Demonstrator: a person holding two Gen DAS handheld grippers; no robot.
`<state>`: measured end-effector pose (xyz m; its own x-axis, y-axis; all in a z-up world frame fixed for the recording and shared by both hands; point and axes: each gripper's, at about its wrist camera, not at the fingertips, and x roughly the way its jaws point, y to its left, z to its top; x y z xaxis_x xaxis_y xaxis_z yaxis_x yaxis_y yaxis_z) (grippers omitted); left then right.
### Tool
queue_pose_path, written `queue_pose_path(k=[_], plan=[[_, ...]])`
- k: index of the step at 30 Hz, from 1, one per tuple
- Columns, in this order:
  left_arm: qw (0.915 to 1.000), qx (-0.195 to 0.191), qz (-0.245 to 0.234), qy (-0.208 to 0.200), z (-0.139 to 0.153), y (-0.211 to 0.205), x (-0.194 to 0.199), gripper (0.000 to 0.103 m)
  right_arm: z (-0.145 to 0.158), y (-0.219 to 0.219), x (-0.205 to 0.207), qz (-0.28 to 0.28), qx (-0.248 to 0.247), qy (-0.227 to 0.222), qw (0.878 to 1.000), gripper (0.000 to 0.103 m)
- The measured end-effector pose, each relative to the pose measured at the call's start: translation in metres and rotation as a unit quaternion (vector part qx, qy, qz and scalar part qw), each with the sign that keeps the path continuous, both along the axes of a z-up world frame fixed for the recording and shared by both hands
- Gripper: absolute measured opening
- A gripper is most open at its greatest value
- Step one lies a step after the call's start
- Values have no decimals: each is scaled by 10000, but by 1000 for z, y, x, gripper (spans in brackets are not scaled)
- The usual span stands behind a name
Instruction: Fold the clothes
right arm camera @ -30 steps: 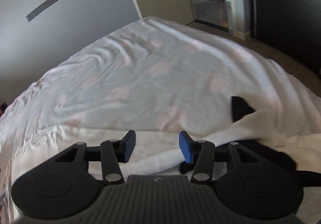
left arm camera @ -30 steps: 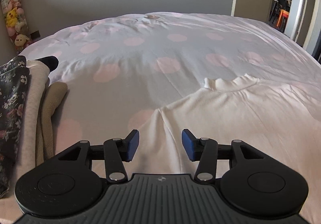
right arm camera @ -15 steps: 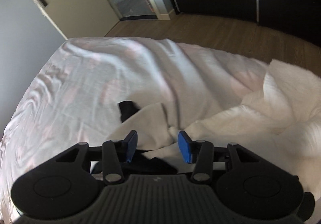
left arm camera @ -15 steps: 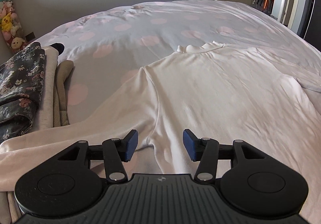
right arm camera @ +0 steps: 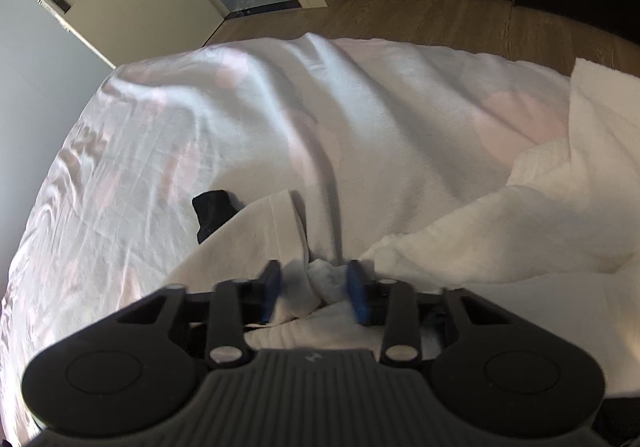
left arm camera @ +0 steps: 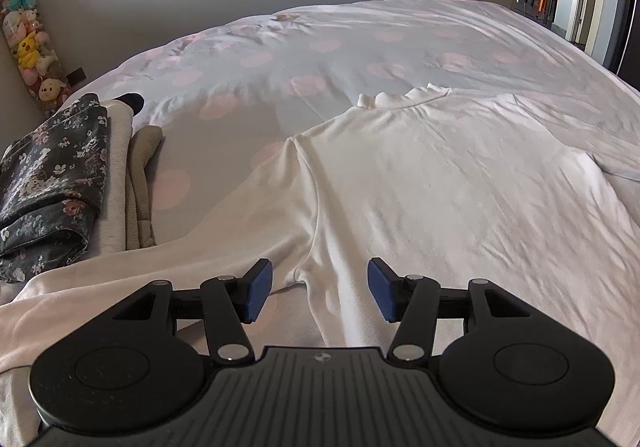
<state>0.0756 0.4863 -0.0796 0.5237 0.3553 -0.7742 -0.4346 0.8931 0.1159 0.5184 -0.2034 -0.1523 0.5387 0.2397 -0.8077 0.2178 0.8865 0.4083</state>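
Lying flat on a bed (left arm camera: 304,59) with a pale spotted cover, one white long-sleeved top (left arm camera: 460,187) fills the left wrist view, its long axis running from the camera toward the far wall, the high collar (left arm camera: 404,99) at the far end pointing away. One sleeve (left arm camera: 224,223) stretches from the shoulder seam out to the left and toward the camera. The left gripper (left arm camera: 320,289) hovers low over the top at the armpit, its two blue pads spread wide with nothing between them. Left of the top, only this view shows one stack of folded clothes (left arm camera: 80,175): a dark floral piece on top, a cream one and a tan one beneath, with one black sock (left arm camera: 132,101) at the stack's far end, and a hanging column of soft toys (left arm camera: 28,43) in the wall corner. The right wrist view alone shows the bed's other side, a wooden floor, an open doorway, and a rumpled heap of white fabric (right arm camera: 500,223) with a black garment corner (right arm camera: 212,213) poking out beside it. The right gripper (right arm camera: 316,293) has its pads set fairly narrow around a bunched fold of white cloth (right arm camera: 326,279); whether they actually pinch it is unclear because of blur.
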Motion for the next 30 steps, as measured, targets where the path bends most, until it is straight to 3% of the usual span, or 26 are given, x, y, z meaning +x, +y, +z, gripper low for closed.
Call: queue_pose_path(k=[5, 7, 12, 18, 22, 23, 24, 25, 30], plan=[[9998, -71, -33, -187, 7, -1, -5, 51, 22, 0, -11, 84, -292, -290, 9991, 13], [9996, -103, -39, -269, 11, 0, -8, 51, 39, -4, -15, -6, -308, -402, 9987, 2], [9987, -188, -39, -473, 19, 0, -16, 51, 91, -5, -22, -90, -123, -875, 9960, 0], [9964, -338, 135, -764, 32, 7, -39, 51, 158, 33, -26, 381, -112, -1337, 9902, 1], [9960, -299, 192, -815, 40, 8, -55, 52, 148, 44, -28, 324, -117, -996, 9944, 11], [9961, -279, 214, -807, 41, 8, -58, 53, 140, 44, -28, 294, -103, -897, 9955, 16], [9962, -265, 237, -793, 41, 8, -61, 53, 131, 44, -29, 264, -85, -797, 9964, 29], [9963, -266, 265, -768, 40, 8, -60, 54, 122, 42, -30, 231, -56, -693, 9973, 32], [9968, -271, 403, -642, 36, 9, -58, 54, 78, 24, -31, 20, 112, -256, 9996, 32]])
